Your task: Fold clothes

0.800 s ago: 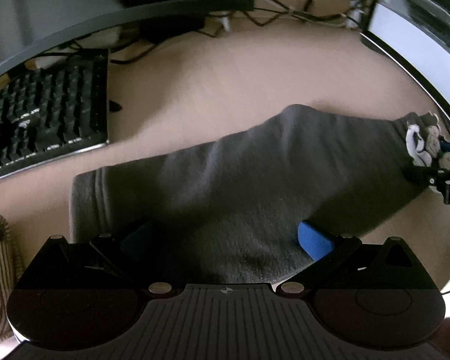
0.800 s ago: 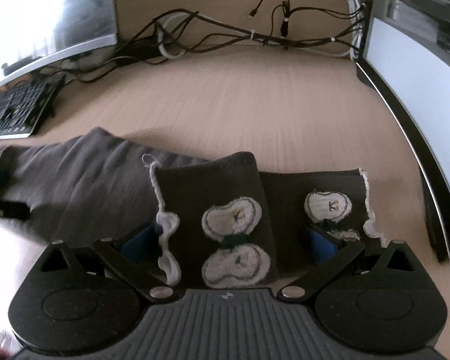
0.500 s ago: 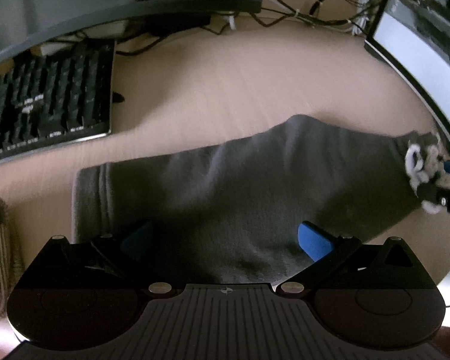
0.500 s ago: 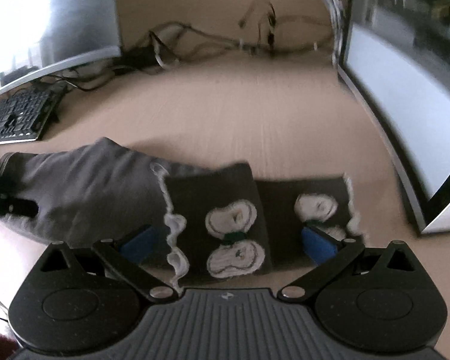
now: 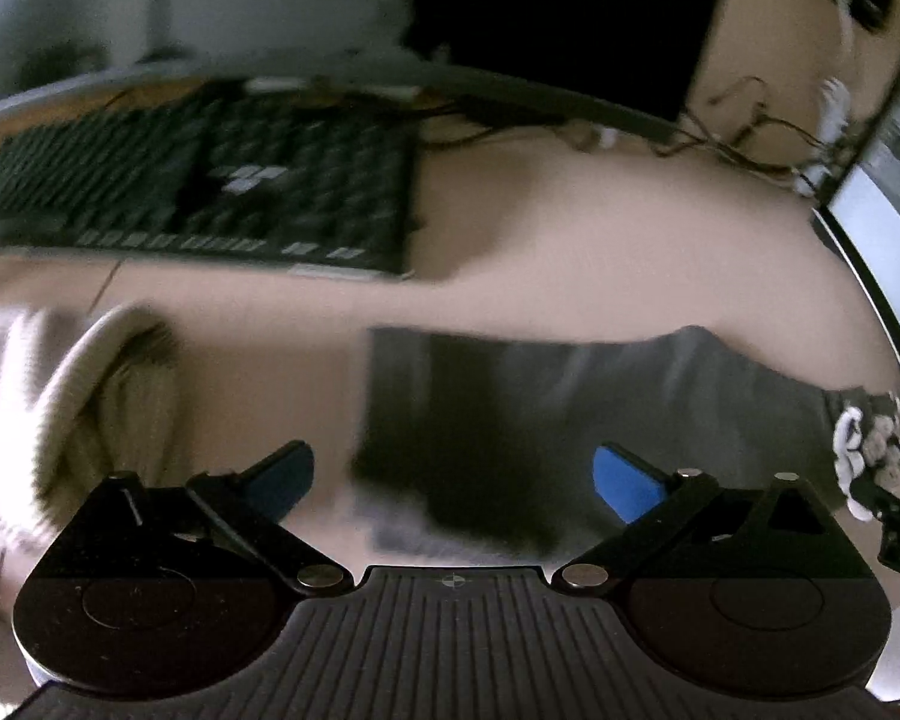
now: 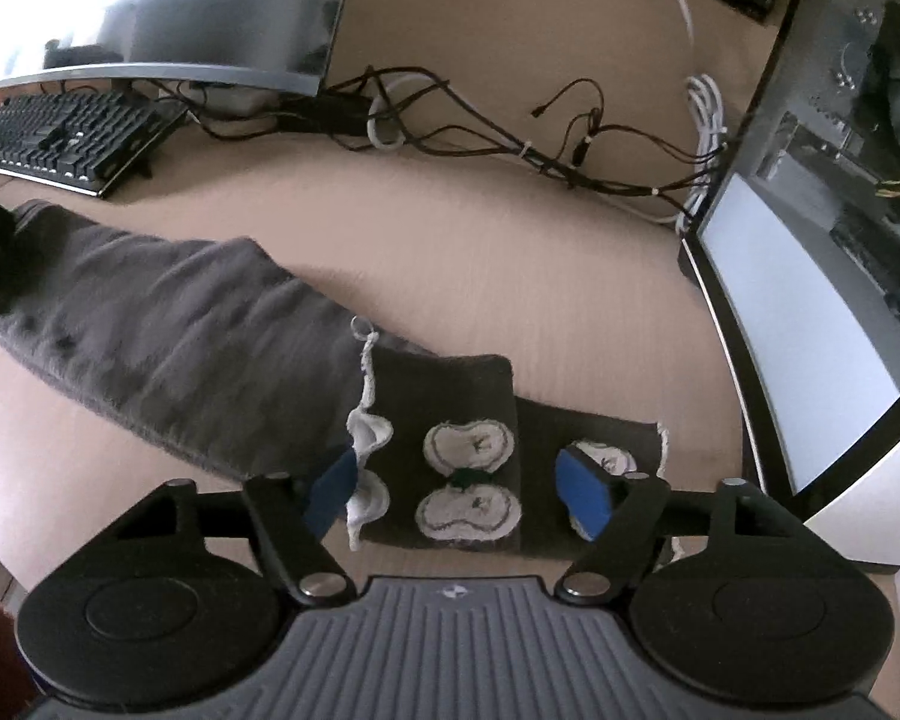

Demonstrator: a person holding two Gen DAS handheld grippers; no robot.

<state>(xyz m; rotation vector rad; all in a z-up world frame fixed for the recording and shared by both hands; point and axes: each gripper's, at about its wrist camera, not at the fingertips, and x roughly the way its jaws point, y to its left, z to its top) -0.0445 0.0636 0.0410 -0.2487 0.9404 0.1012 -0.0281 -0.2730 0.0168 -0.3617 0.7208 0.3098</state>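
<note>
Across the tan wooden counter (image 6: 450, 252) lies the soft grey fleece garment with white appliqué patches (image 6: 168, 336), limp and light, best pinched at a hem or cuff edge. The right gripper (image 6: 456, 489) has fingers spread wide over the patched end, gripping nothing; the left gripper (image 5: 450, 474) hangs equally wide above the plain end. A black keyboard (image 5: 210, 198) sits far left, a cream knit (image 5: 48, 396) near left, tangled cables (image 6: 540, 144) behind.

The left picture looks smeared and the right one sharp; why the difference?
Left wrist view: motion blur streaks the keyboard and grey garment. Right wrist view: mostly crisp, with window glare on the monitor. Both bend straight edges, fisheye-style.
</note>
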